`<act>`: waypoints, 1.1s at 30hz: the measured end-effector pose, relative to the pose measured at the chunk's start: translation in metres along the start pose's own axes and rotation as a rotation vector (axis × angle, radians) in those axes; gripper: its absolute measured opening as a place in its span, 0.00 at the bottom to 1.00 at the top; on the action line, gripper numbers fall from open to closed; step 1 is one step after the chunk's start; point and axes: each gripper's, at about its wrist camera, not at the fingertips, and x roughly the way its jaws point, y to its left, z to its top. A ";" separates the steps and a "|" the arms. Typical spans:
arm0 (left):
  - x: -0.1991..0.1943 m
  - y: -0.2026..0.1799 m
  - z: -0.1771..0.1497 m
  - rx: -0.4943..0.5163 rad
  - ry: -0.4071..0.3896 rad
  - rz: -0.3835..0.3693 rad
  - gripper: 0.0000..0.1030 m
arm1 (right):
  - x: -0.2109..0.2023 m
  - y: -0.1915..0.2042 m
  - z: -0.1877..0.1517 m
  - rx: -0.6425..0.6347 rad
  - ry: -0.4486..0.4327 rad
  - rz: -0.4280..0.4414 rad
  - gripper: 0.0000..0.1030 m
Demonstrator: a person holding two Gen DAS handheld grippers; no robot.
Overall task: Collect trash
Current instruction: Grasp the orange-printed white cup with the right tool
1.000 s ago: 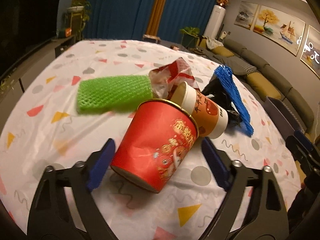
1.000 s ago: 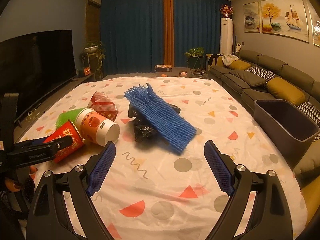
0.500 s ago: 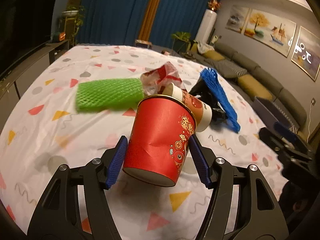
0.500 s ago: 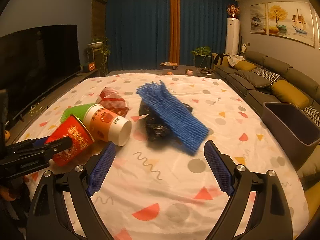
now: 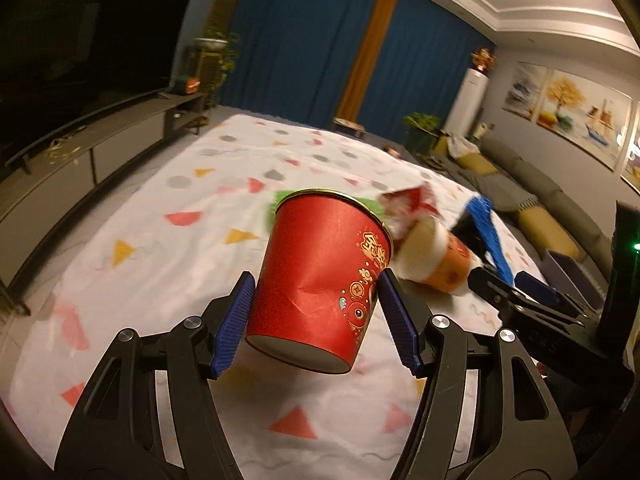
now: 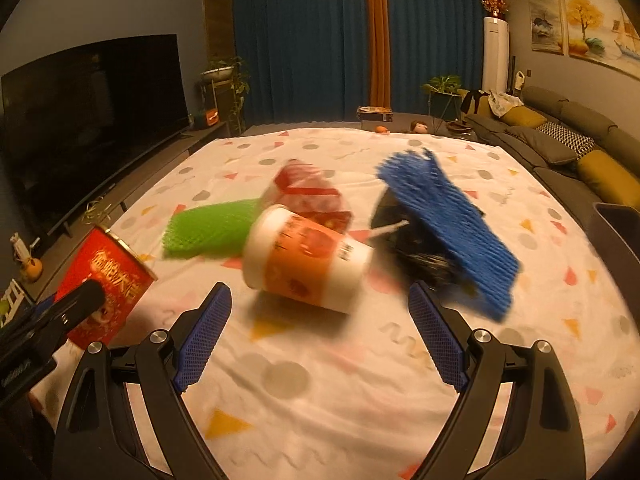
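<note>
Gold Chinese characters (blurred, unreadable) mark the red cup [image 6: 105, 280].

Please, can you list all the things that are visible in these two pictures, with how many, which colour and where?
red cup: one, red with gold print, lifted off the cloth, between the pads of the left claw
orange-and-white cup: one, lying on its side in the middle of the cloth
green foam net: one, green, behind that cup, to the left
red-and-white wrapper: one, crumpled, behind the cup
blue foam net: one, blue, right of centre, over the black bag
black bag: one, black, under the blue net
tablecloth: one, white with coloured shapes
bin: one, dark, right edge
left claw: one, black with blue pads, gripping the red cup
right claw: one, open, empty, near the orange-and-white cup
</note>
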 end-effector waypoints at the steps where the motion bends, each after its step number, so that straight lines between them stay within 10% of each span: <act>1: 0.000 0.004 0.001 -0.009 -0.003 0.005 0.60 | 0.004 0.003 0.002 0.004 0.001 -0.006 0.85; 33: 0.007 0.014 0.001 -0.005 0.021 -0.040 0.61 | 0.054 -0.005 0.015 0.178 0.057 -0.062 0.79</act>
